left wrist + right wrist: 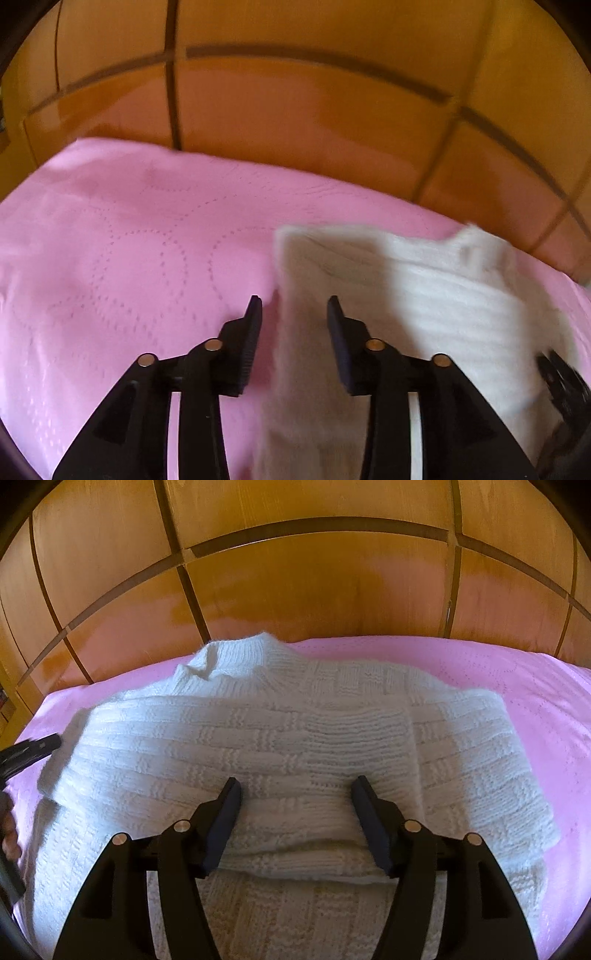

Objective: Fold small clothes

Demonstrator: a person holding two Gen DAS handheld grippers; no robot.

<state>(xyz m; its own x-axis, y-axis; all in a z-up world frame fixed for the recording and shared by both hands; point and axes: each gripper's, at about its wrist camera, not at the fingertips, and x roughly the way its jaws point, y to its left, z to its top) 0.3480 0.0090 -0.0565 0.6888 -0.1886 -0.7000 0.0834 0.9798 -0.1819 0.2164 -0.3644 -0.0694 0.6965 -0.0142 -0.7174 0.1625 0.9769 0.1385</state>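
A white knitted sweater (280,731) lies on a pink bedspread (535,701), collar toward the far wooden wall, with both sleeves folded across its body. My right gripper (297,788) is open just above the sweater's middle, straddling the folded sleeve. In the left wrist view my left gripper (294,306) is open over the sweater's left edge (317,295), holding nothing. The left gripper's tip also shows at the left rim of the right wrist view (40,744). The right gripper shows at the right rim of the left wrist view (561,376).
A wooden panelled wall (314,583) with dark grooves rises right behind the bed's far edge. The pink bedspread (129,258) extends to the left of the sweater. The left wrist view is blurred.
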